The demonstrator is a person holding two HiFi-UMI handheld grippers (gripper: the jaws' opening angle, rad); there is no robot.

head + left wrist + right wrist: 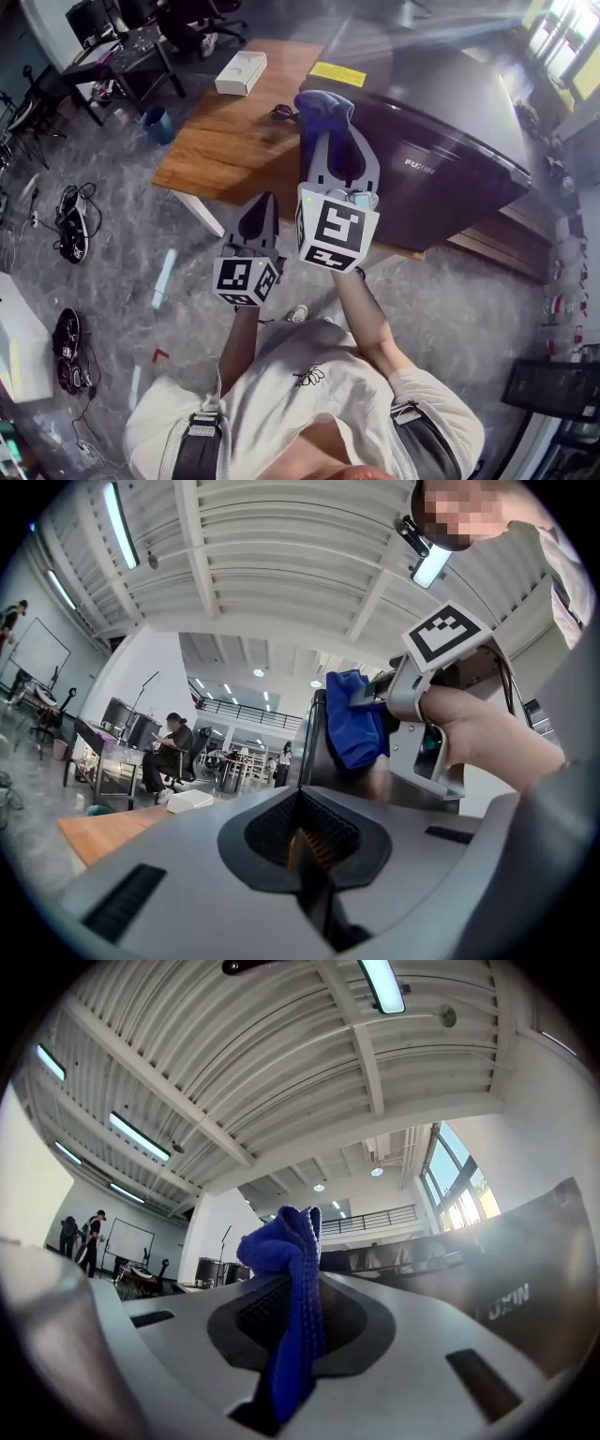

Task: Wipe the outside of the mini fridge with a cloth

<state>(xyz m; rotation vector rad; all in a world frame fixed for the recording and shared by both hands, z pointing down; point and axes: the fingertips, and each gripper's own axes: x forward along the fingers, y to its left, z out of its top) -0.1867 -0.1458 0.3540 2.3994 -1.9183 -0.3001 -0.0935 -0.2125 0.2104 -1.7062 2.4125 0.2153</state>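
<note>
The mini fridge (450, 141) is a dark glossy box standing on a wooden table (225, 141); its side also shows in the right gripper view as the fridge wall (525, 1288). My right gripper (325, 117) is shut on a blue cloth (323, 108), held up close to the fridge's left front corner. That cloth (291, 1269) stands pinched between the jaws, and the same cloth (356, 719) shows in the left gripper view. My left gripper (260, 211) hangs lower left, jaws shut with nothing in them (314, 855).
A white box (241, 72) lies on the table's far end. A yellow label (337, 73) sits on the fridge top. Desks and chairs (141, 37) stand behind, cables and headsets (70, 225) litter the floor left. A seated person (169, 752) is far off.
</note>
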